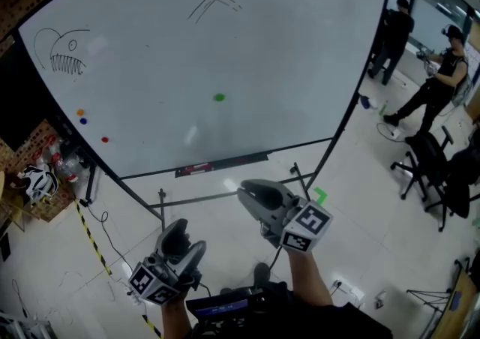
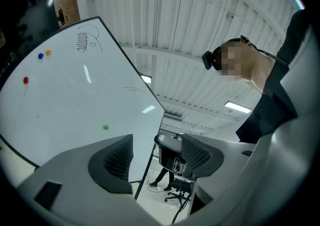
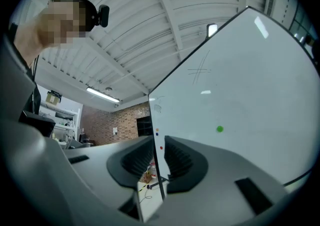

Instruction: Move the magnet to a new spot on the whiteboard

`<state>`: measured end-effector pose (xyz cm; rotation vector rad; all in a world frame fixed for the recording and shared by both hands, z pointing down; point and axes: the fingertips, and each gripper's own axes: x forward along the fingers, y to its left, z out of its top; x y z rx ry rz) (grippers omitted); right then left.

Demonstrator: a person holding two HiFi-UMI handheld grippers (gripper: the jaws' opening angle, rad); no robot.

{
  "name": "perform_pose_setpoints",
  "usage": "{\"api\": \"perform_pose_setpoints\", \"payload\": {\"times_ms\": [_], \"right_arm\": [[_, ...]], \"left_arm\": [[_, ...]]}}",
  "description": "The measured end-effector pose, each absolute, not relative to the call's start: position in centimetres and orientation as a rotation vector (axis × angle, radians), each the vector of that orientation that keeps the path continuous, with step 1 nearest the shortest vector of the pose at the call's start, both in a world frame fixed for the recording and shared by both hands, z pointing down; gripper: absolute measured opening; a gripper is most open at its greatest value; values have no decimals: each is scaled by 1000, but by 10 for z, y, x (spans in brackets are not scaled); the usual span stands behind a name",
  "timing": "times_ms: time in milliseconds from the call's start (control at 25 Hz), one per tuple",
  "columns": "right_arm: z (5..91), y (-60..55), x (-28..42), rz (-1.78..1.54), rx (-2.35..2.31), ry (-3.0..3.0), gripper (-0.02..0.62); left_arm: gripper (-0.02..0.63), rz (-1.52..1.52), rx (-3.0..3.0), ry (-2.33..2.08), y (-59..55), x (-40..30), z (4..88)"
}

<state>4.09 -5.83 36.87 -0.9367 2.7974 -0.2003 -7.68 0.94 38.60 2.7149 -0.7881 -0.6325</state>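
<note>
As our left gripper (image 1: 186, 237) and right gripper (image 1: 253, 193) hover off the whiteboard (image 1: 285, 45), jaws apart and empty, we judge the approach underway; next, grip the magnet (image 1: 219, 97) at twelve o'clock.

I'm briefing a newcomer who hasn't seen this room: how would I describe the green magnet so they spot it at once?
Look at the big whiteboard on its stand. Near the middle of its lower half sits a small round green magnet, alone on bare board. The orange magnet, the blue magnet and the red magnet cluster by the left edge; this is the only green one.
</note>
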Motion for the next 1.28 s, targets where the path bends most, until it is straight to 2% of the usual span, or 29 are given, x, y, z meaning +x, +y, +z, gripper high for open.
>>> {"api": "perform_pose_setpoints", "payload": {"times_ms": [400, 720, 1280], "right_arm": [[378, 17, 9, -249, -1088, 2789, 91], [360, 42, -3, -239, -967, 2753, 72], [350, 71, 72, -248, -860, 2674, 46]], "left_arm": [[295, -687, 2657, -620, 52, -116, 408], [295, -731, 2691, -675, 81, -128, 397], [295, -714, 2716, -687, 103, -49, 374]]}}
